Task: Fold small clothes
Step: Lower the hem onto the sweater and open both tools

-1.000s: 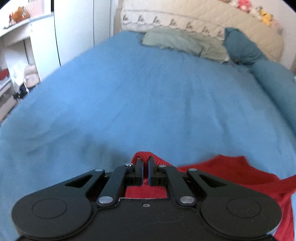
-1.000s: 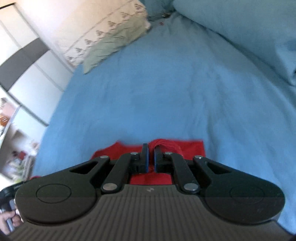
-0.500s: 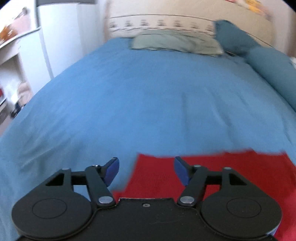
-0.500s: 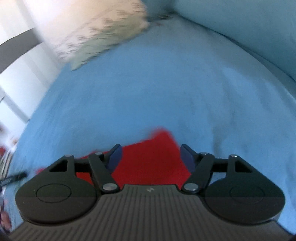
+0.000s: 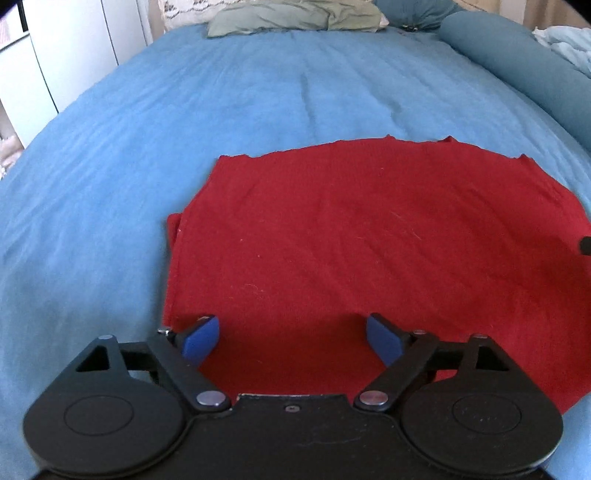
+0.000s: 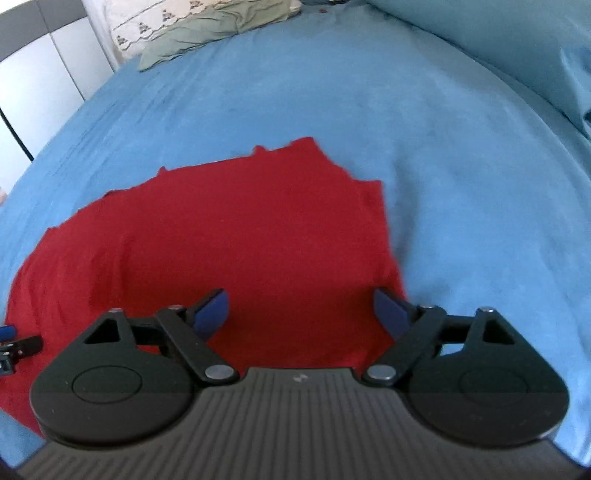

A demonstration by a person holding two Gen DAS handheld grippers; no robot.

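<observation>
Right wrist view alone shows the left hand-held gripper (image 6: pixel 7 339) beside the red cloth (image 6: pixel 240 240).

garment (image 5: pixel 369 236) flat on bed cover (image 5: pixel 184 110), spread before and under both jaw pairs. left gripper (image 5: pixel 291 338) over garment's left near corner, right gripper (image 6: pixel 301 314) over right near corner. pillow (image 5: pixel 295 16) far ahead at bed head. bolster (image 5: pixel 517 62) ahead-right of left jaws.

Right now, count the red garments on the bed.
1: the red garment lies flat on the blue bedspread, just ahead of both open tongs. Others could lie outside these views.
</observation>
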